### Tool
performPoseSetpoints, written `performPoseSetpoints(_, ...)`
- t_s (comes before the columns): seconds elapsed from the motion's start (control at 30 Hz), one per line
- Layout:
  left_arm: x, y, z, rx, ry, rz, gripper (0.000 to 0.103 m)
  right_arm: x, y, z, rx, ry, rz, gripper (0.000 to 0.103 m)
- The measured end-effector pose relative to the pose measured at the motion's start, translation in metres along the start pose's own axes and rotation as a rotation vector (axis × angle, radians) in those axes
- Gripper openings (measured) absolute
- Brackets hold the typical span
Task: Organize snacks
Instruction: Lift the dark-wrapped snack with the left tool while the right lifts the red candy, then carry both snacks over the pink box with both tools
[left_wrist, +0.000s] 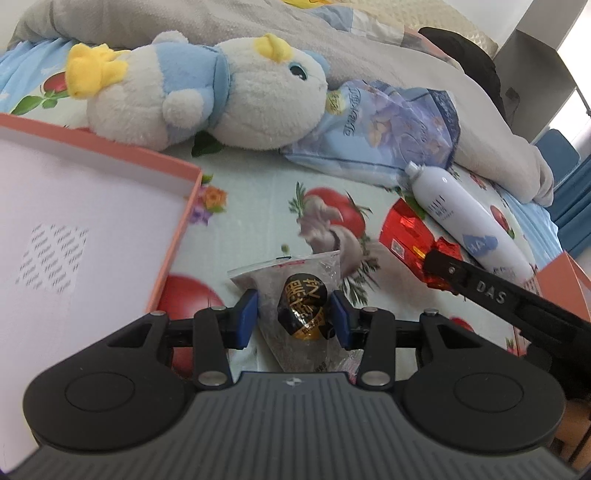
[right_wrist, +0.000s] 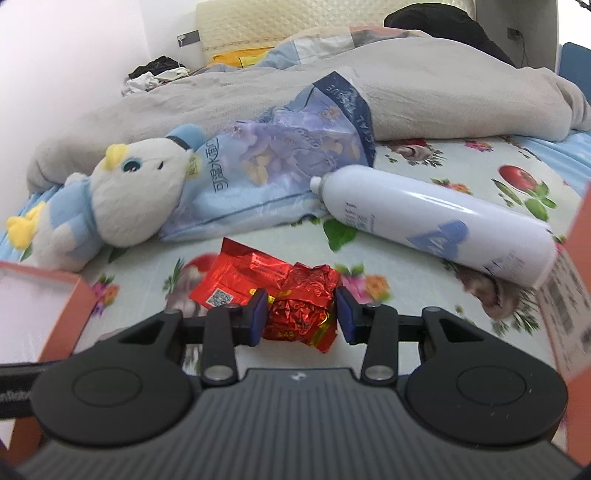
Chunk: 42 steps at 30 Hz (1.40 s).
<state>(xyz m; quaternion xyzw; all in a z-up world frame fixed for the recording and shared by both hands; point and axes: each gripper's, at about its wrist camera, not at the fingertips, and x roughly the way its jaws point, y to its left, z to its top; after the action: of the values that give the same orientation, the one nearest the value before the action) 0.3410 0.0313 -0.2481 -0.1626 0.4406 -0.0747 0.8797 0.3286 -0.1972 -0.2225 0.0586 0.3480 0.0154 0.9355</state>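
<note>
My left gripper is shut on a clear snack packet with a black and gold label, held just above the flowered bedsheet. The orange-rimmed white box lies open to its left. My right gripper is shut on a crumpled red foil packet. A second, flatter red packet with a QR code lies on the sheet just behind and left of it. In the left wrist view the right gripper's finger reaches in from the right, with red foil at its tip.
A blue and white plush toy lies behind, against a blue printed soft pack. A white spray bottle lies on the right. Another orange box stands at the right edge. A grey blanket is heaped behind.
</note>
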Motion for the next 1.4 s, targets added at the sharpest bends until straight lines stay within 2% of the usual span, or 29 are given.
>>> performPoseSetpoints(0.53, -0.052, -0.024, -0.049, 0.044, 0.013, 0.005, 0.048, -0.082, -0.013, -0.052, -0.035, 0.071, 0.010, 0.043)
performPoseSetpoints(0.9, -0.091, -0.035, -0.076, 0.083, 0.025, 0.011, 0.044, -0.132, -0.013, -0.072, -0.082, 0.087, 0.023, 0.043)
performPoseSetpoints(1.17, -0.106, -0.045, -0.089, 0.093, 0.035, 0.009, 0.043, -0.159, -0.021, -0.074, -0.083, 0.087, 0.014, 0.043)
performPoseSetpoints(1.4, -0.124, -0.063, -0.087, 0.107, 0.016, -0.001, 0.043, -0.185, -0.027, -0.064, -0.080, 0.061, 0.012, 0.043)
